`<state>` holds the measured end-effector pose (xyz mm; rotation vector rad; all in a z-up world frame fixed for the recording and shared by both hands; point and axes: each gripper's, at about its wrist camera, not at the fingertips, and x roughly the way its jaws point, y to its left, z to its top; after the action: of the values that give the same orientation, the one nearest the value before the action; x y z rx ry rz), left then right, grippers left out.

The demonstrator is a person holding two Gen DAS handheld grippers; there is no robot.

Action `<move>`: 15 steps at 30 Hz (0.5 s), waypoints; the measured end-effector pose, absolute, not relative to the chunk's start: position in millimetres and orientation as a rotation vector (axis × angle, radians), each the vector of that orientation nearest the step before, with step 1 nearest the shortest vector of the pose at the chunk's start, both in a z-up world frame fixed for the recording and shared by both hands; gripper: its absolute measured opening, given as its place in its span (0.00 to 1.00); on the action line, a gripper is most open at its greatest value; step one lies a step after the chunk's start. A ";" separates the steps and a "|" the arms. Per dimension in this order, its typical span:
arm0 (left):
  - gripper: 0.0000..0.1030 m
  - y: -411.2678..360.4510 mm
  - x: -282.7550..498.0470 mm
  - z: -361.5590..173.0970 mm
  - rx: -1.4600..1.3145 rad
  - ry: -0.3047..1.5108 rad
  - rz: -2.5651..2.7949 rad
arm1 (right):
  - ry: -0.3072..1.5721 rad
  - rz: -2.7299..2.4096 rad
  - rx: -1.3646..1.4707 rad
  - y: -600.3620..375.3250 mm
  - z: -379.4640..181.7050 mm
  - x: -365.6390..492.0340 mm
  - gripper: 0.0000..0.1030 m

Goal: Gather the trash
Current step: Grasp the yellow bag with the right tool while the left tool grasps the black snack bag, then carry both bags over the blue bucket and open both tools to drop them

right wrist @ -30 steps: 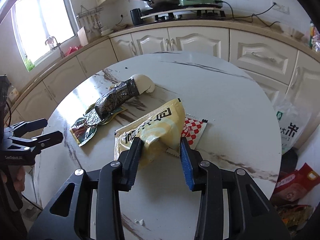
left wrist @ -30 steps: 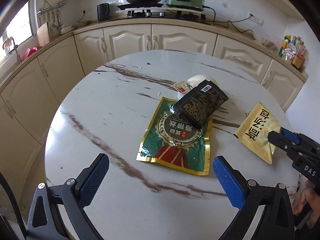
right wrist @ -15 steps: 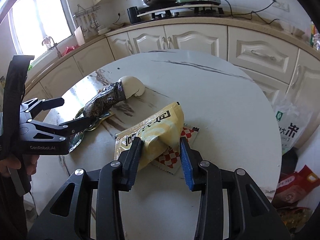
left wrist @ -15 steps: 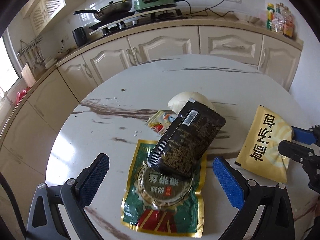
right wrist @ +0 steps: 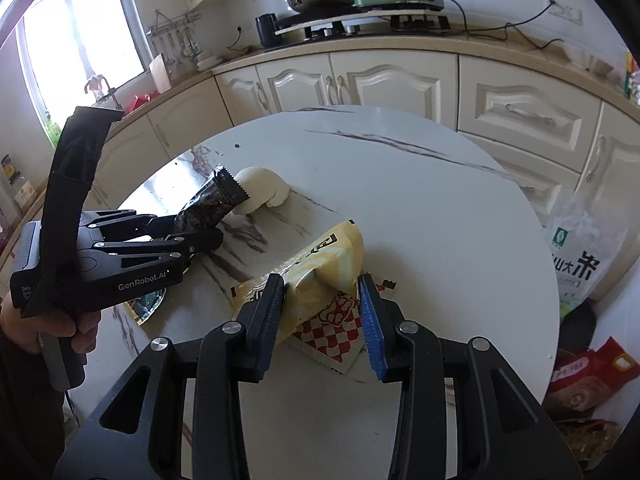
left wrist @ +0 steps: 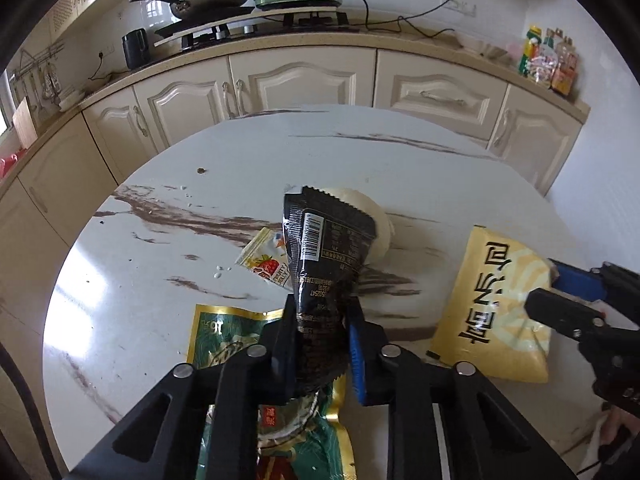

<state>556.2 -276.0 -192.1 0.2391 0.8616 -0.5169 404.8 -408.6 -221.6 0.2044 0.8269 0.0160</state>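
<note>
The left hand-held gripper (left wrist: 320,320) has just been closing and now pinches the lower end of the black wrapper (left wrist: 326,256), whose top leans against the white bun (right wrist: 262,196) on the round bench (right wrist: 420,200). Nearer the camera than the bun, a green-and-gold packet (left wrist: 224,336) lies flat under this gripper, and a small strawberry sachet (left wrist: 268,266) lies left of the bun. Right of the bun, the right hand-held gripper (right wrist: 322,300) squeezes the yellow bag (right wrist: 320,276), which rests over a red-checked wrapper (right wrist: 332,330).
</note>
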 end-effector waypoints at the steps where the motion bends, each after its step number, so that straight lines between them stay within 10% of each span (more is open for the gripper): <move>1: 0.10 -274.1 552.6 -190.2 0.225 0.859 -0.528 | 0.820 0.021 0.205 -407.7 -221.0 404.2 0.34; 15: 0.08 -258.0 499.9 -178.6 0.159 0.835 -0.609 | 0.782 0.066 0.178 -373.3 -188.3 389.5 0.28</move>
<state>499.9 -258.0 -178.6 0.1588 0.8351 -0.6087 389.5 -373.3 -188.3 0.1777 0.7825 0.0656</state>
